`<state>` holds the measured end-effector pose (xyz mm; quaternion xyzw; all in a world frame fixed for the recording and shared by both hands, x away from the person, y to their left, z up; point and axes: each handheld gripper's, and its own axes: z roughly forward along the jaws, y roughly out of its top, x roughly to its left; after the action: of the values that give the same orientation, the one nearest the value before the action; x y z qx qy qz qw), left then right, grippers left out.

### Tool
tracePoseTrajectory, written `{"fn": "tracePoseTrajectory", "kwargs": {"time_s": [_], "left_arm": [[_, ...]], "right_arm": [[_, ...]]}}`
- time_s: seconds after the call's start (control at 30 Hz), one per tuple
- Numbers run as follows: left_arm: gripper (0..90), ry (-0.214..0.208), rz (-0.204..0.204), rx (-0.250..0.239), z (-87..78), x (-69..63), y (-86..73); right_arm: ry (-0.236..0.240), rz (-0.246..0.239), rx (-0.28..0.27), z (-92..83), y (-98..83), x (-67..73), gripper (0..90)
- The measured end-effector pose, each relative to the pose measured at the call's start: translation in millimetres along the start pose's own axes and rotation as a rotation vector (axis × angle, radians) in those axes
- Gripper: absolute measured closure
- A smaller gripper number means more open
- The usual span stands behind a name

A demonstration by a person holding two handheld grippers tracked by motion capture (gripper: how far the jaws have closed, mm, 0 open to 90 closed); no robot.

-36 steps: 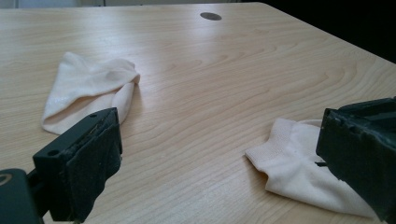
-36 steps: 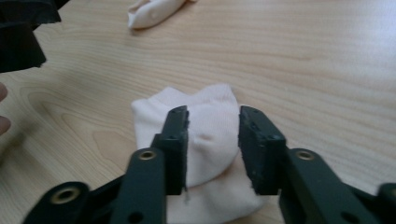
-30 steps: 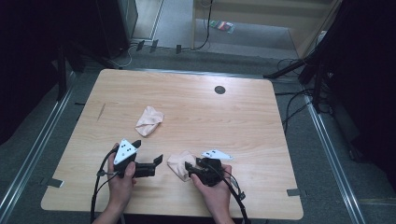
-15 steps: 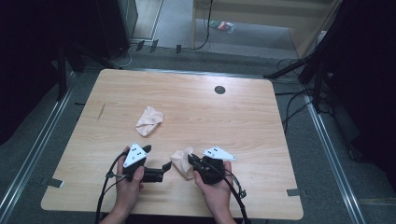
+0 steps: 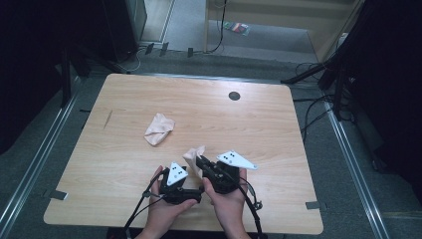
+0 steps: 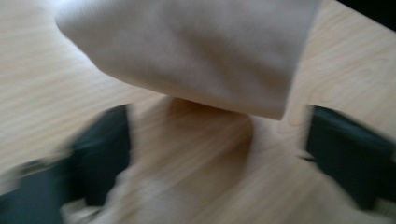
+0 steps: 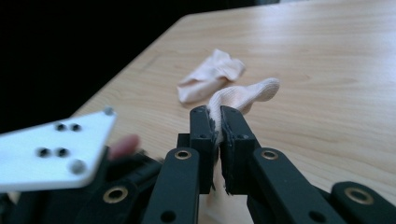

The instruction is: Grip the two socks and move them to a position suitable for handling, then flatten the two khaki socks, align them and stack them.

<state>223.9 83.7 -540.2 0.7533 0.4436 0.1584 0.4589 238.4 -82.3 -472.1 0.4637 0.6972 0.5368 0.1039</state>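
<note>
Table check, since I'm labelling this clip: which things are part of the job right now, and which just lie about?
In use:
held sock, pinched in the right gripper
left gripper, fingers open beside that sock

Lying about:
crumpled sock, alone mid-table
round hole in the table

On the wooden table [image 5: 278,129], two claws meet at a pale sock [image 5: 193,155]; another sock [image 5: 159,129] lies apart.

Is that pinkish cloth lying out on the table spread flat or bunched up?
Bunched up: the loose cloth lies crumpled and folded over itself on the table.
</note>
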Motion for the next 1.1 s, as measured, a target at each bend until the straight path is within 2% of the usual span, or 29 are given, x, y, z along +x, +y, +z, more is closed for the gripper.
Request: {"fn": "tracePoseTrajectory", "kwargs": {"time_s": [0.03,0.1,0.13,0.17,0.2,0.23,0.27,0.3,0.33,0.37,0.4,0.43,0.47,0.5,0.53,0.57,0.63,0.67,0.7,0.73,0.77,0.8,0.83,0.87,0.9,0.93,1.0,1.07,1.1], "left_arm": [[30.0,-0.018,-0.006,-0.012,-1.6,2.7,0.9],[54.4,-0.020,0.005,-0.028,-4.0,5.9,1.9],[69.5,-0.011,0.043,-0.064,-11.9,14.5,5.5],[75.6,-0.011,0.043,-0.064,-11.9,14.5,5.5],[87.7,0.037,0.077,-0.121,-25.2,24.2,9.7],[89.9,0.092,0.112,-0.150,-33.0,28.0,11.3],[90.0,0.131,0.153,-0.163,-39.9,31.8,12.6],[90.0,0.148,0.191,-0.162,-45.2,35.2,13.6],[90.0,0.155,0.224,-0.147,-48.8,37.9,13.6],[90.0,0.142,0.240,-0.138,-51.0,40.6,12.7],[90.0,0.100,0.243,-0.117,-50.7,43.6,11.9],[90.0,0.100,0.243,-0.117,-50.7,43.6,11.9],[90.0,0.001,0.216,-0.041,-43.3,48.6,11.0],[90.0,-0.093,0.173,0.005,-36.9,52.3,10.8],[90.0,-0.126,0.154,0.017,-34.1,53.7,10.0],[90.0,-0.136,0.151,0.023,-31.7,54.6,8.4],[90.0,-0.132,0.195,0.048,-28.5,54.5,5.9],[90.0,-0.132,0.195,0.048,-28.5,54.5,5.9],[90.0,-0.137,0.227,0.089,-25.7,54.0,4.2],[90.0,-0.156,0.227,0.111,-24.3,55.1,3.8],[90.0,-0.156,0.214,0.108,-23.6,56.1,3.1],[89.9,-0.144,0.195,0.089,-24.3,57.7,2.8],[85.8,-0.137,0.154,0.064,-24.7,60.6,3.1],[77.7,-0.124,0.131,0.052,-24.9,62.6,3.5],[70.9,-0.101,0.096,0.032,-25.2,65.3,3.6],[64.9,-0.099,0.064,0.016,-25.7,69.2,3.7],[57.0,-0.100,-0.004,-0.001,-24.7,76.0,3.8],[53.9,-0.073,-0.028,0.007,-21.0,78.3,5.0],[53.5,-0.066,-0.033,0.018,-17.8,78.7,5.8]], "right_arm": [[0.013,0.004,-0.012,-1.4,1.9,1.6,85.6],[0.047,0.013,-0.038,-4.0,5.8,4.8,85.8],[0.065,0.013,-0.056,-5.4,8.0,6.8,85.9],[0.065,0.013,-0.056,-5.4,8.0,6.8,85.9],[0.085,0.007,-0.089,-8.2,10.6,7.9,86.4],[0.090,0.005,-0.096,-9.2,11.3,7.7,86.5],[0.084,0.002,-0.106,-9.8,11.5,6.8,86.5],[0.066,0.003,-0.111,-9.9,11.1,4.8,86.6],[0.047,0.007,-0.114,-9.4,10.0,1.4,86.6],[0.024,0.016,-0.111,-8.2,8.0,-3.0,86.7],[-0.002,0.023,-0.106,-6.4,5.3,-8.6,86.7],[-0.002,0.023,-0.106,-6.4,5.3,-8.6,86.7],[-0.072,0.032,-0.084,-0.4,-4.2,-22.1,86.7],[-0.097,0.035,-0.077,1.6,-8.3,-26.8,86.7],[-0.125,0.047,-0.057,4.8,-15.4,-35.5,86.7],[-0.140,0.053,-0.043,6.4,-19.5,-40.7,86.6],[-0.205,0.048,-0.007,9.0,-29.4,-53.2,86.6],[-0.224,0.062,0.009,8.8,-33.4,-59.7,86.4],[-0.243,0.083,0.033,8.2,-37.4,-66.8,85.9],[-0.255,0.092,0.049,7.5,-39.4,-69.7,85.0],[-0.269,0.099,0.064,6.2,-41.7,-72.7,82.7],[-0.272,0.108,0.070,4.7,-43.4,-74.9,76.6],[-0.275,0.123,0.070,2.4,-44.0,-76.2,66.8],[-0.284,0.139,0.063,-1.2,-43.2,-76.7,54.8],[-0.290,0.136,0.051,-4.0,-41.8,-77.6,50.1],[-0.299,0.138,0.030,-8.9,-38.7,-78.7,46.5],[-0.347,0.117,-0.029,-21.1,-30.3,-83.2,44.9],[-0.384,0.075,-0.080,-31.0,-22.0,-90.0,50.5],[-0.375,0.057,-0.085,-32.3,-18.7,-94.0,53.0]]}}
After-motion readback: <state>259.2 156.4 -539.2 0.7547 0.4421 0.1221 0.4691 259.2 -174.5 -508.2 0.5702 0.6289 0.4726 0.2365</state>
